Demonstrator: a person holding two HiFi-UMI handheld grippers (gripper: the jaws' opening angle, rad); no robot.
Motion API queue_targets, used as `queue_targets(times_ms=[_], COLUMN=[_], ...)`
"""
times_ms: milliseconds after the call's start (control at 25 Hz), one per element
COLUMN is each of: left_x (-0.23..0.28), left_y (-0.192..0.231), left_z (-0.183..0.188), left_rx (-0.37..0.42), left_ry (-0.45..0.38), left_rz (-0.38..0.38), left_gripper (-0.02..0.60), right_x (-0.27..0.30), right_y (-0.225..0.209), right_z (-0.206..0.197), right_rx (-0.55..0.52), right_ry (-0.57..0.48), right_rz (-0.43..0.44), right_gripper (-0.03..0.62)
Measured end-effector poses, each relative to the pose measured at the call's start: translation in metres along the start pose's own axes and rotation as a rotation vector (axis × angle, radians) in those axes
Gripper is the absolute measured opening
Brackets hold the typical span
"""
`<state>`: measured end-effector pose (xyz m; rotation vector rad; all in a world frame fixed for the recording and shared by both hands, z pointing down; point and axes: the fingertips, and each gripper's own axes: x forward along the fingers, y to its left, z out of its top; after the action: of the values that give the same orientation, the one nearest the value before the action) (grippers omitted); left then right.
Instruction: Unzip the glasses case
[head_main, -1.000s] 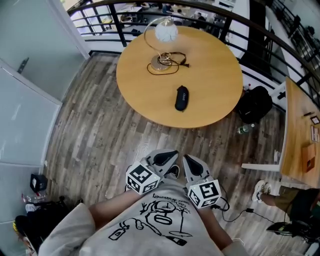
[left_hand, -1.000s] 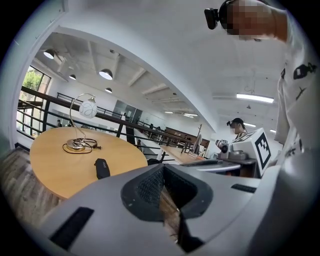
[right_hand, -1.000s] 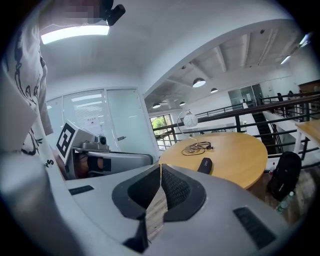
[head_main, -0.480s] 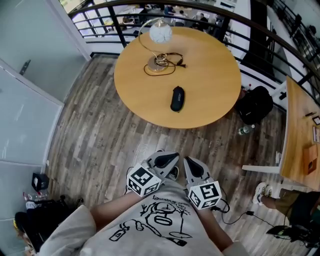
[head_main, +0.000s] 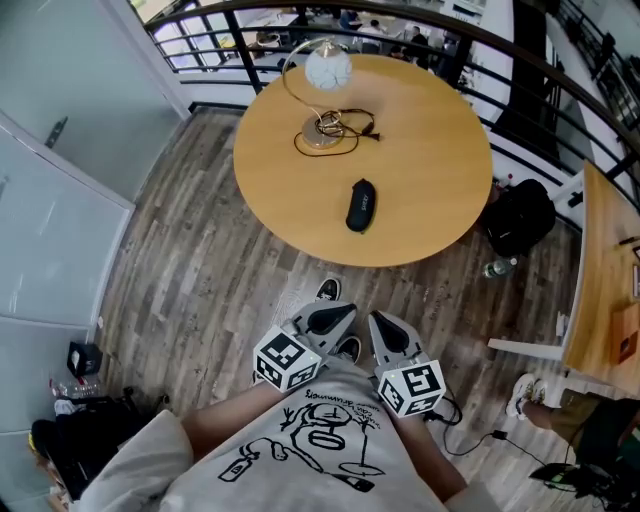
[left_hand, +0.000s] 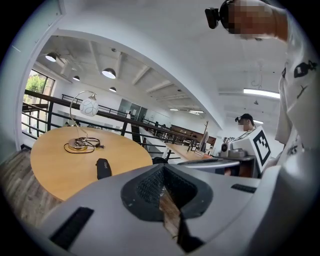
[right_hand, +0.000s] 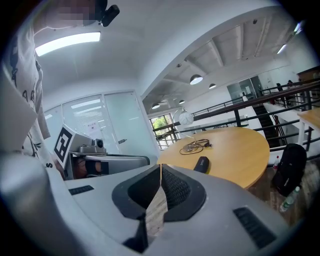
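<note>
Between you and the counter the wood floor lies open up to its near edge. Around the glasses case the top is bare on every side. The lamp stands behind it, well apart. A black bag sits on the floor beside the counter's right edge.

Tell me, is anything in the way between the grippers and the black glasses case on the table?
Nothing visible is. The glasses case lies alone on the round table, apart from the lamp. Only floor separates the table from the left gripper and right gripper.
</note>
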<state>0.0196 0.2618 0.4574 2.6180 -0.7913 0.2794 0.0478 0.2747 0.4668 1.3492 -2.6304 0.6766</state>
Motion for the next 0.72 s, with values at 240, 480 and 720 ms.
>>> queue_targets(times_ms=[240, 480, 720], left_x=[0.019, 0.045, 0.064], left_y=[0.035, 0.077, 0.129], left_z=[0.012, 0.028, 0.051], left_rx=[-0.016, -0.031, -0.046], left_ry=[0.004, 0.026, 0.034], left_rz=[-0.001, -0.029, -0.047], left_gripper=[0.008, 0.008, 0.008], right_x=[0.035, 0.078, 0.131], right_y=[-0.019, -0.044, -0.063], right_z=[0.012, 0.029, 0.052], right_rx=[-0.005, 0.001, -0.003], right_ry=[0.023, 0.049, 0.068], right_rz=[-0.003, -0.029, -0.040], right_gripper=[0.025, 0.025, 0.025])
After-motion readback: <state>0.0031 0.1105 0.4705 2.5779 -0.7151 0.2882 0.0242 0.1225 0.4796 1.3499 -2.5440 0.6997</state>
